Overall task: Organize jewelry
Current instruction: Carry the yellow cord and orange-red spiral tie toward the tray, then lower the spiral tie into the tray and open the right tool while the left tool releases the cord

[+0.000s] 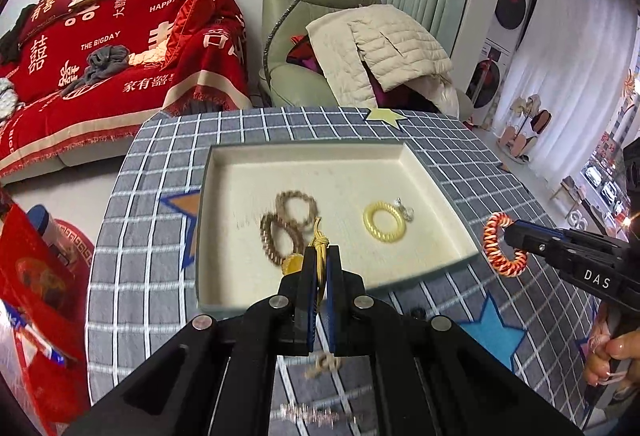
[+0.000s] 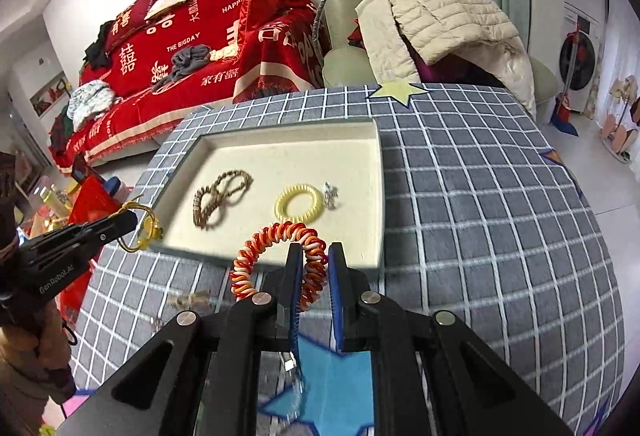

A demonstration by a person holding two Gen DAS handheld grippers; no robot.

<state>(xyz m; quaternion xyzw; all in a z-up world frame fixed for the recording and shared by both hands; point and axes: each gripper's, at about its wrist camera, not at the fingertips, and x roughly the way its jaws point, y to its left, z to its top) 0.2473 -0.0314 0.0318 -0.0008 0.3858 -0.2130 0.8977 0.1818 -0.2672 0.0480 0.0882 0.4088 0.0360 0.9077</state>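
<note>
A cream tray (image 1: 320, 152) (image 2: 376, 164) sits on the checked tablecloth. In it lie brown bead bracelets (image 1: 288, 224) (image 2: 220, 196), a yellow coil ring (image 1: 384, 222) (image 2: 298, 202) and a small silver piece (image 1: 405, 210) (image 2: 330, 194). My left gripper (image 1: 320, 256) (image 2: 134, 222) is shut on a gold cord with a yellow pendant (image 1: 318, 240) (image 2: 146, 228), held over the tray's near left edge. My right gripper (image 2: 314, 256) (image 1: 506, 234) is shut on a red, orange and white coil bracelet (image 2: 276, 256) (image 1: 502, 250), held just outside the tray's near right side.
Small loose pieces (image 2: 188, 302) lie on the grey checked cloth (image 2: 480, 216) in front of the tray. A red-covered sofa (image 1: 100, 48) and a green armchair with a beige jacket (image 1: 376, 48) stand behind the table. Red bags (image 1: 36, 276) sit left.
</note>
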